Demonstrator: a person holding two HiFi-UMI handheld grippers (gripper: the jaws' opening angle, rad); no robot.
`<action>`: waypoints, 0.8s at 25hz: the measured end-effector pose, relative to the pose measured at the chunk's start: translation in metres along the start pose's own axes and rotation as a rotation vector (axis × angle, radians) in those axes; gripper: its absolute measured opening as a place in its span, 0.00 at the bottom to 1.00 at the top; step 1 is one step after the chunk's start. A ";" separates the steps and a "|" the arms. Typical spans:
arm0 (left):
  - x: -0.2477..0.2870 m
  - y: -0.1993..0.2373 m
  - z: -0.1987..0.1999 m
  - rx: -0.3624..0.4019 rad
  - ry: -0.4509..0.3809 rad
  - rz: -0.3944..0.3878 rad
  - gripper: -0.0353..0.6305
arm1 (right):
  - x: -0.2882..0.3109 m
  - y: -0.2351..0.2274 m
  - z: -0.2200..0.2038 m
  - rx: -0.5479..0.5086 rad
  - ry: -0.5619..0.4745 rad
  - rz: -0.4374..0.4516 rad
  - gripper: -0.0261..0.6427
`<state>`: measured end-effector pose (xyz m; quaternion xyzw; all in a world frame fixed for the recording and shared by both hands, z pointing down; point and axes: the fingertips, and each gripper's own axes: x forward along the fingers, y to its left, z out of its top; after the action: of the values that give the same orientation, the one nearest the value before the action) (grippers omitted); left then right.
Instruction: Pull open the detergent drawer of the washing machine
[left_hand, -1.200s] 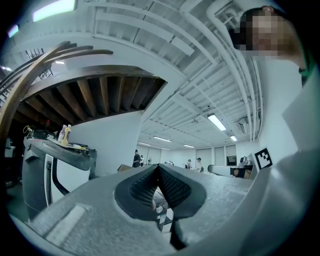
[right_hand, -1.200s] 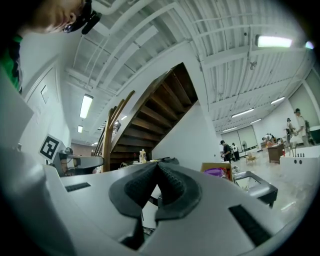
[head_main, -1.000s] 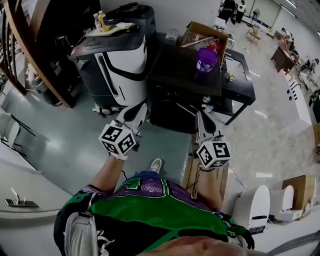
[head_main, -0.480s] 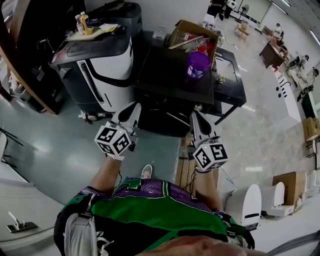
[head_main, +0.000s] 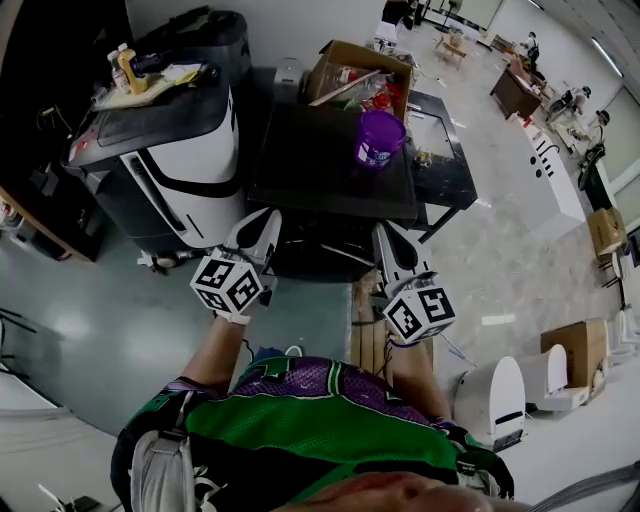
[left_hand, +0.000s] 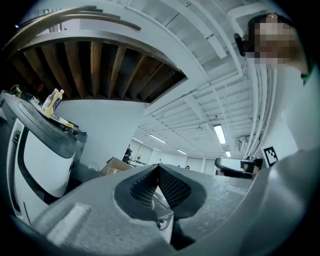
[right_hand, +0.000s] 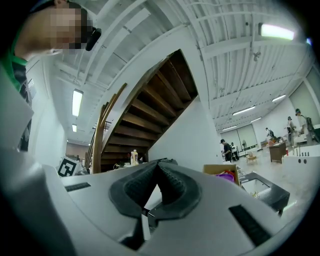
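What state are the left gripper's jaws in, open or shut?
Shut: the left gripper's ribbed pads meet at their tips, with nothing between them.

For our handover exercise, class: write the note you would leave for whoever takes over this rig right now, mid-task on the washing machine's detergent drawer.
Left gripper: jaws shut, empty.
Right gripper: jaws shut, empty.
Both held out toward the black machine with the purple cup on top. Drawer not discernible from here.
Done: nothing yet.
Left: reach, grip and pull the drawer.
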<state>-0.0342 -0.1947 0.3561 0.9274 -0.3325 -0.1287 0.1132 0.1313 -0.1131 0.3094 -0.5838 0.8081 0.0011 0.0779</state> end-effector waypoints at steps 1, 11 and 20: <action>0.003 0.005 -0.002 -0.005 0.003 -0.007 0.08 | 0.005 0.000 -0.001 -0.005 0.001 -0.002 0.04; 0.027 0.036 -0.016 -0.026 0.015 -0.016 0.08 | 0.027 -0.011 -0.009 -0.022 0.003 -0.017 0.04; 0.038 0.020 -0.011 -0.142 -0.027 -0.131 0.33 | 0.037 -0.025 -0.004 -0.017 -0.010 0.019 0.04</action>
<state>-0.0139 -0.2332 0.3658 0.9350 -0.2627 -0.1717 0.1653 0.1433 -0.1560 0.3105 -0.5767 0.8132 0.0115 0.0773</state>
